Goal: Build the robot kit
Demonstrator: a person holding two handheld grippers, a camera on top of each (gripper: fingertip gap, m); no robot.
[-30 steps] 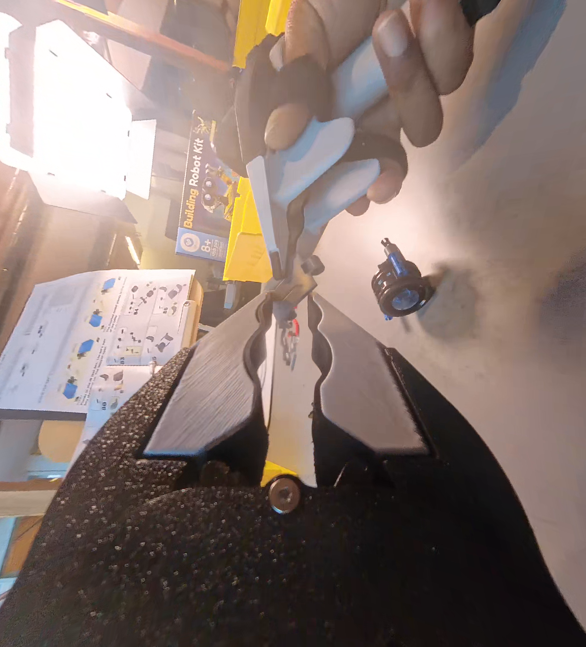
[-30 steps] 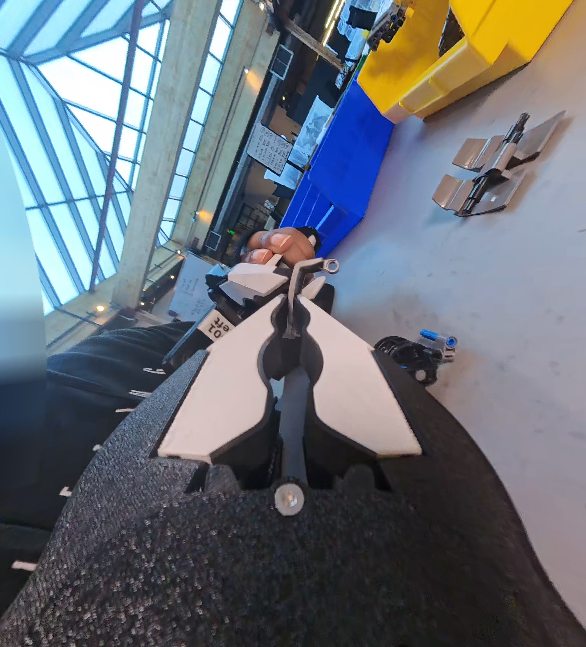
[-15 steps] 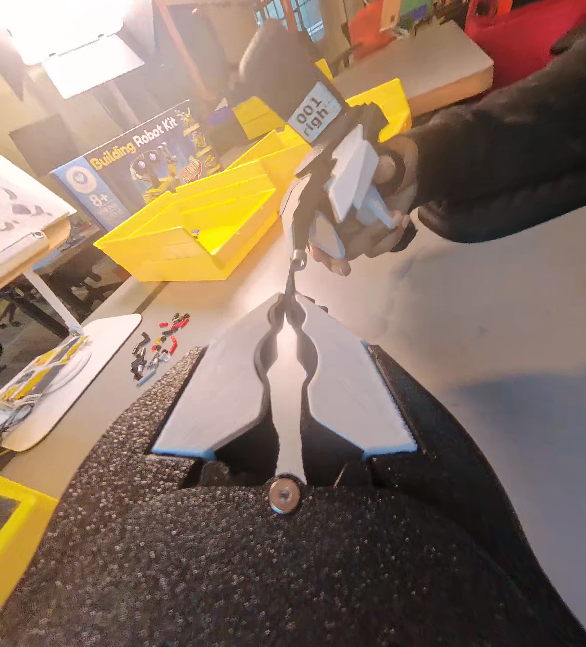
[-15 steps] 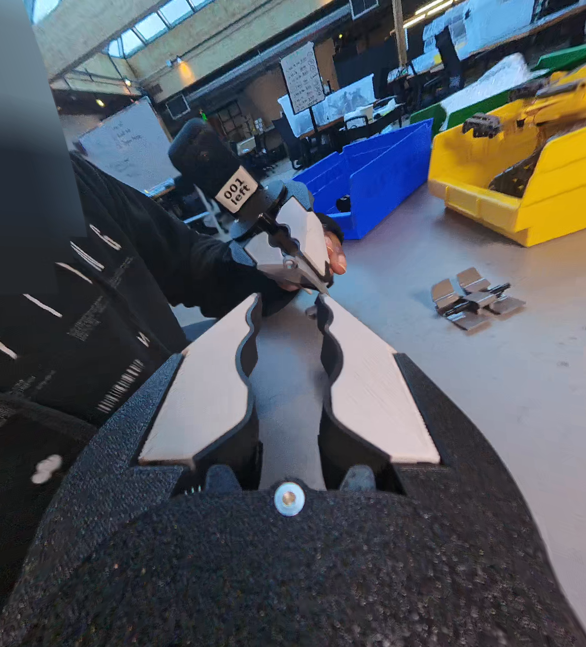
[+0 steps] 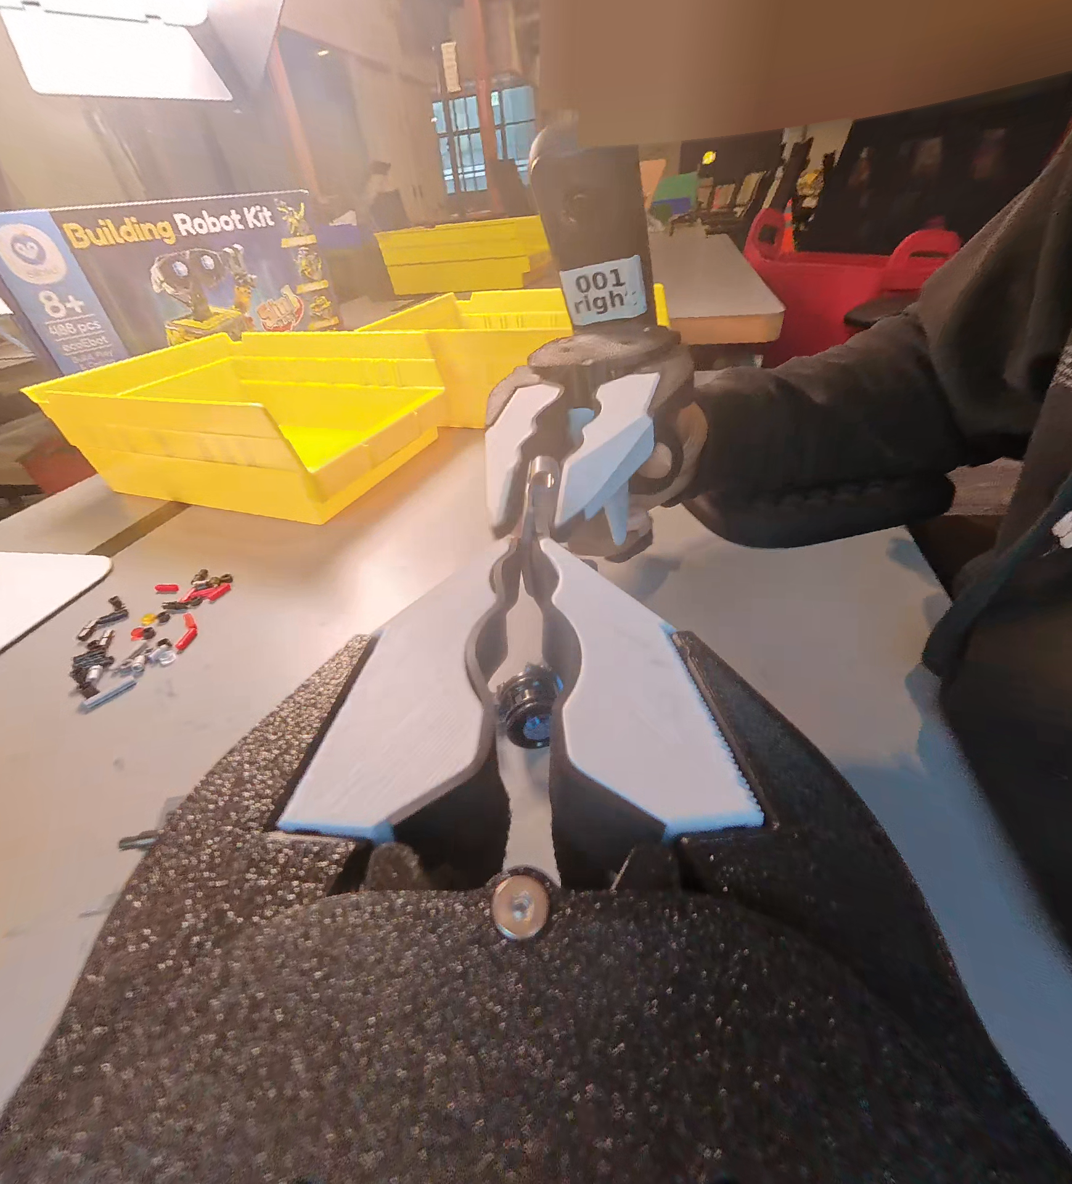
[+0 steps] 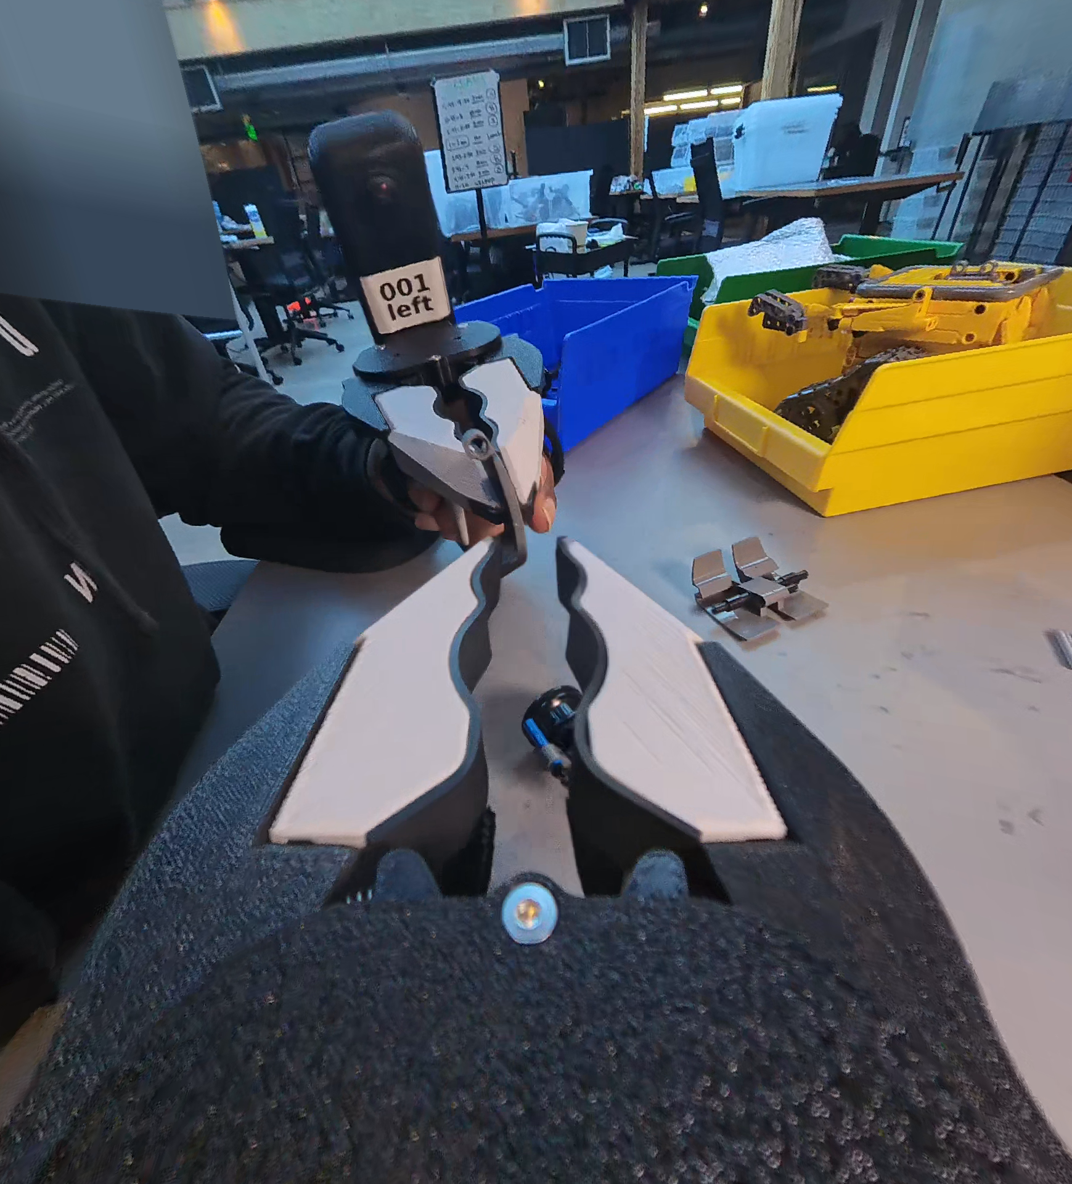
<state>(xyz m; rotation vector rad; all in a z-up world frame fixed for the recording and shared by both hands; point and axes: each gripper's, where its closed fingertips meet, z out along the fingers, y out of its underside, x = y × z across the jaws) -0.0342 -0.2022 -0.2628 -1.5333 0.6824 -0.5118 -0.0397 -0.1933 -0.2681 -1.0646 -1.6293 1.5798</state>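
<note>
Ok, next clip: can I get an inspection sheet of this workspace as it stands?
Surface: grey table, scuffed.
Job's things: thin bent bar; black wheel piece with blue pin lying on the table.
Clutter: small red and black pieces; grey hinged flap assembly; yellow bins; blue bin; kit box.
Grippers: left gripper shut on the bar; right gripper open, the bar's end by its fingertips.
Cables: nothing seen.
Surroundings: workshop desks and chairs behind.
</note>
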